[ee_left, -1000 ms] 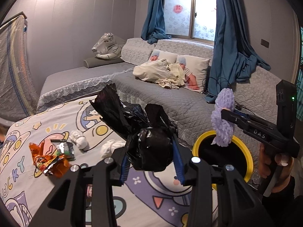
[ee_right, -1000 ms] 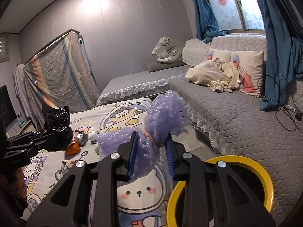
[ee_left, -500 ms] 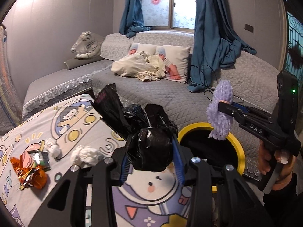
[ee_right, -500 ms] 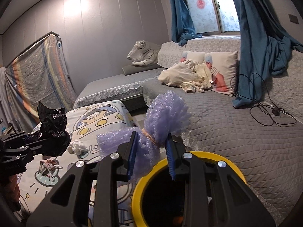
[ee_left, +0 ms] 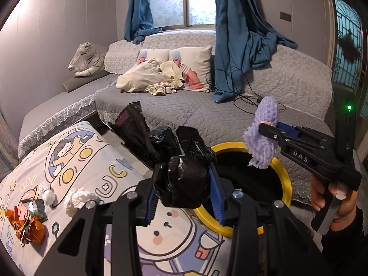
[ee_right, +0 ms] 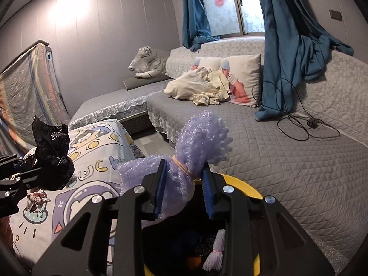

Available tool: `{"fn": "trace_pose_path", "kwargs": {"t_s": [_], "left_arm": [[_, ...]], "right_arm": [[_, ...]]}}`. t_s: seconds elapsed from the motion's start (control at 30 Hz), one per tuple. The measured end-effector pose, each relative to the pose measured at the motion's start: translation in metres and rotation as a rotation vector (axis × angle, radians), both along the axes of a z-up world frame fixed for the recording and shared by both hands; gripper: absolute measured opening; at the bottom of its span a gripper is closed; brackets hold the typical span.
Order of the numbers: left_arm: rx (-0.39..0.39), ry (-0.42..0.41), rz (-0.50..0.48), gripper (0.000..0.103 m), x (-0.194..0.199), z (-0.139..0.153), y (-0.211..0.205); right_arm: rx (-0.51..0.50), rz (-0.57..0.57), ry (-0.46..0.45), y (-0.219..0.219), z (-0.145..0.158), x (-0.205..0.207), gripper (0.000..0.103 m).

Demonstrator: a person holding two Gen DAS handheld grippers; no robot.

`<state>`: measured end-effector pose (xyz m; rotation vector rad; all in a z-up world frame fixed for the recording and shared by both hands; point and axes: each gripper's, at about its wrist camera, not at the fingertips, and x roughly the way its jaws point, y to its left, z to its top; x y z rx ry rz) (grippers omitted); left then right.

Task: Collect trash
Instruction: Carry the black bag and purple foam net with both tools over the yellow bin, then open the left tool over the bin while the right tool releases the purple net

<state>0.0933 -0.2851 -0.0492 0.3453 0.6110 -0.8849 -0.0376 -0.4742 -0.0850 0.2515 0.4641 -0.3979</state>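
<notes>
My left tool [ee_left: 184, 191] is clamped on a crumpled black bag [ee_left: 181, 174], held at the 9 o'clock rim of the yellow-rimmed bin [ee_left: 284, 179]. My right tool [ee_right: 184, 184] is clamped on a purple foam net [ee_right: 197, 147] over the bin's mouth. Wrappers [ee_left: 27, 223] lie on the surface [ee_left: 110, 172] at 8 o'clock.

On the cartoon-print bedspread [ee_left: 76, 161] we see two white paper wads [ee_left: 78, 200], orange wrappers [ee_left: 27, 225] and a small dark packet [ee_left: 36, 207].
</notes>
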Motion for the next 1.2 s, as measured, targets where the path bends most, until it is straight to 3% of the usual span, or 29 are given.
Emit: {"fn": "trace_pose_path", "kwargs": {"t_s": [0.23, 0.67, 0.93, 1.2], "left_arm": [[0.012, 0.015, -0.051, 0.037, -0.006, -0.014, -0.026], [-0.002, 0.223, -0.098, 0.037, 0.013, -0.061, -0.073], [0.025, 0.268, -0.102, 0.038, 0.020, -0.081, -0.087], [0.012, 0.312, -0.087, 0.052, 0.029, -0.085, -0.085]], "right_arm": [[0.033, -0.051, 0.029, -0.019, -0.013, -0.005, 0.028], [0.097, -0.122, 0.101, -0.047, -0.036, -0.001, 0.029], [0.135, -0.154, 0.135, -0.057, -0.048, 0.000, 0.032], [0.152, -0.168, 0.148, -0.063, -0.051, -0.001, 0.047]]}}
